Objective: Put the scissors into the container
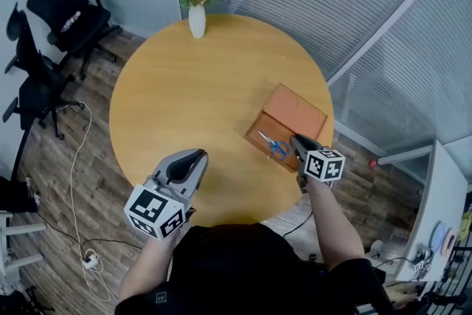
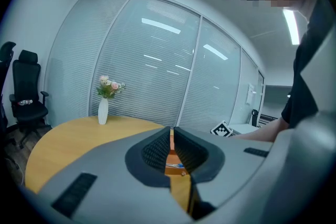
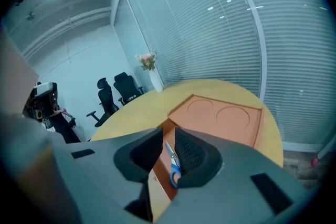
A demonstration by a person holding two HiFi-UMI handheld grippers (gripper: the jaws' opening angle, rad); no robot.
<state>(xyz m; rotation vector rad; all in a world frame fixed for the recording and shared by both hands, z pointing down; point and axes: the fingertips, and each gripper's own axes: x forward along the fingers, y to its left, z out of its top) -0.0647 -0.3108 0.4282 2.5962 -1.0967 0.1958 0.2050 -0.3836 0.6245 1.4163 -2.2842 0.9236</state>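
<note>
Looks to us like the drop-off is basically done: the scissors [image 1: 274, 146] lie inside the container [image 1: 299, 114] at its near end, the right gripper [image 1: 296, 142] is just beside the container's near edge with its jaws slightly apart and empty, and the left gripper [image 1: 193, 156] is pinched closed on nothing well off from the container, so next we'd just back the right one away cleanly.

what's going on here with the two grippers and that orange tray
A person holds a gripper in each hand over a round wooden table. The blue-handled scissors lie inside the orange container near the table's right edge. The right gripper is at the container's near end by the scissors' handles, jaws slightly apart, not closed on them. The left gripper hovers over bare table, jaws nearly together and empty.
</note>
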